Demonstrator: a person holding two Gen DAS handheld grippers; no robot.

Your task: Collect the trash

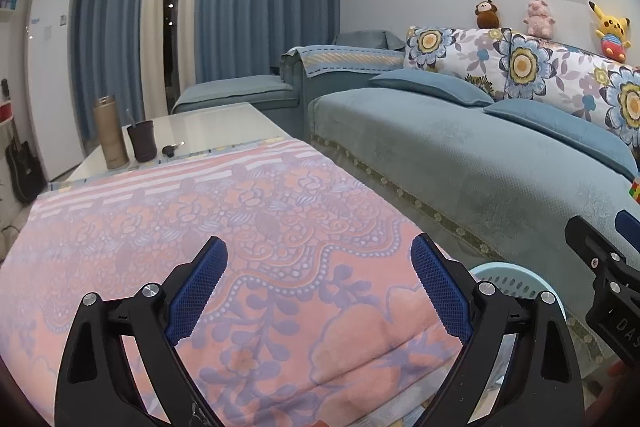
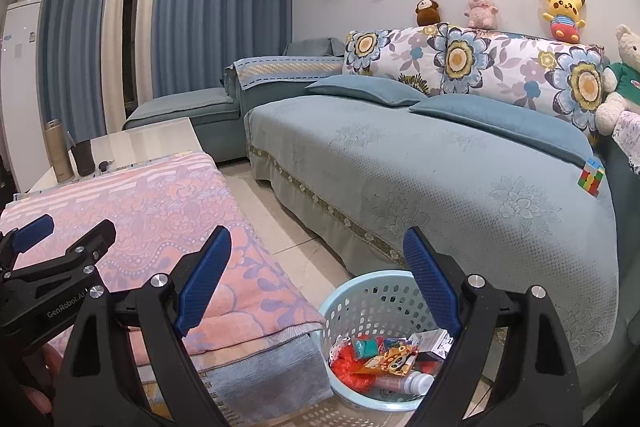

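Note:
A light blue perforated basket (image 2: 360, 297) stands on the floor between the covered table and the sofa. Inside it lie trash items: a red crumpled bag (image 2: 350, 367), colourful snack wrappers (image 2: 390, 357), a small box (image 2: 434, 341) and a bottle (image 2: 404, 383). My right gripper (image 2: 318, 275) hovers above and in front of the basket, open, nothing between its blue pads. My left gripper (image 1: 320, 279) is open over the pink floral cloth (image 1: 224, 227), empty. The basket's rim (image 1: 516, 283) peeks out behind the left gripper's right finger. Each gripper shows at the edge of the other's view.
A gold thermos (image 1: 110, 133), a dark cup (image 1: 142, 141) and keys (image 1: 172, 149) stand at the table's far end. The blue sofa (image 2: 420, 167) runs along the right, with a colourful cube (image 2: 590, 179) on its seat. Tiled floor (image 2: 288, 223) lies between table and sofa.

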